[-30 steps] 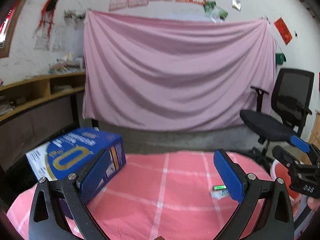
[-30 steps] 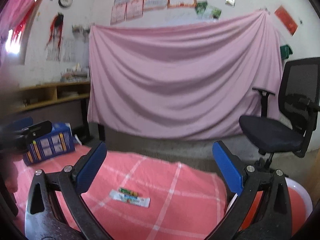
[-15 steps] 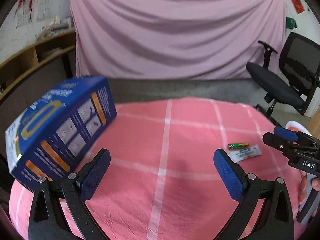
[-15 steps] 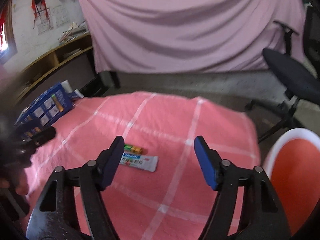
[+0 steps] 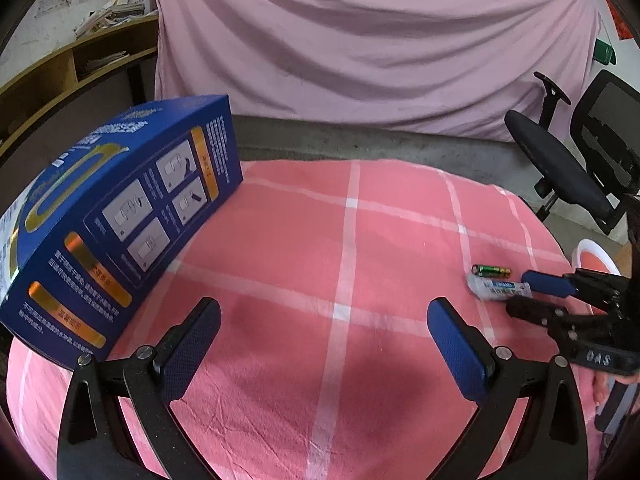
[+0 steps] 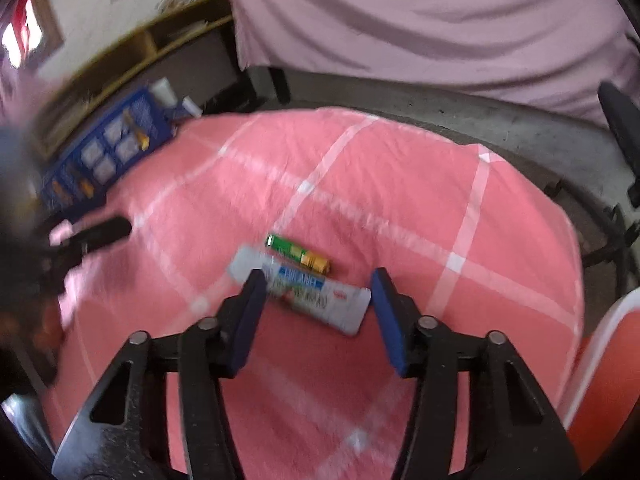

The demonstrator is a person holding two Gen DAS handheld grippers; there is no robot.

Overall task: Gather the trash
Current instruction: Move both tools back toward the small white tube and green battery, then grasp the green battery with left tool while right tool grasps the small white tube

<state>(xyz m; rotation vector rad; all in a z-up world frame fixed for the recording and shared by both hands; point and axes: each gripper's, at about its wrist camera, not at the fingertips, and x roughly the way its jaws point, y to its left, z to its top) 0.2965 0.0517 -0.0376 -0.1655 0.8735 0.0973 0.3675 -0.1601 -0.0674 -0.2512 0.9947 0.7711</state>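
Observation:
A flat silver wrapper [image 6: 304, 292] with blue print lies on the pink checked tablecloth [image 6: 380, 184], next to a green and gold battery [image 6: 298, 253]. My right gripper [image 6: 318, 286] is open, its blue pads on either side of the wrapper, just above the cloth. In the left wrist view the wrapper [image 5: 498, 288] and battery [image 5: 491, 270] lie at the right, with the right gripper [image 5: 524, 290] over the wrapper. My left gripper [image 5: 324, 320] is open and empty over the middle of the cloth. A large blue carton [image 5: 116, 216] stands at the left.
A red bin with a white rim [image 6: 604, 364] stands off the table's right edge. A black office chair [image 5: 576, 160] is at the far right. A pink curtain [image 5: 360, 40] hangs behind, and wooden shelves [image 5: 72, 68] run along the left wall.
Both grippers have dropped closer to the table. The right gripper has moved forward and narrowed so that its pads now flank the wrapper. The left gripper has stayed wide open.

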